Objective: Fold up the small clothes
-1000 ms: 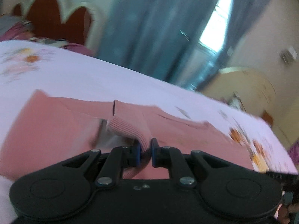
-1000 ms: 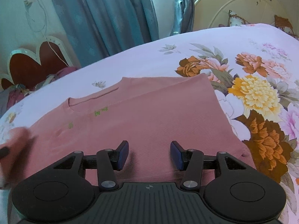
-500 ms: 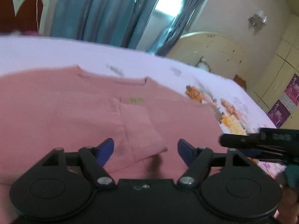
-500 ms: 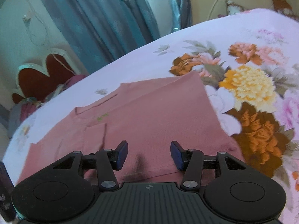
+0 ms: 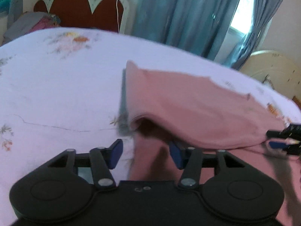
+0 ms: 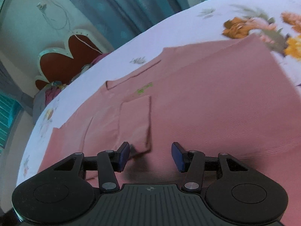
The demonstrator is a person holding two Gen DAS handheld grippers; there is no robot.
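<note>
Pink top (image 6: 197,98) spread flat on the floral bedsheet (image 5: 56,86), one sleeve (image 6: 135,120) folded in across the chest. Right gripper (image 6: 150,155) low over the cloth, fingers parted about halfway, gripping nothing; sleeve cuff lies just ahead at 11 o'clock, near the left pad. Left gripper (image 5: 145,153) at the top's side edge, jaws closing, cloth edge between them but pads not pressing; a raised fold of the top sits at 1 o'clock.

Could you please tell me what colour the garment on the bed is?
Dusty pink garment, clearest in the right wrist view.
</note>
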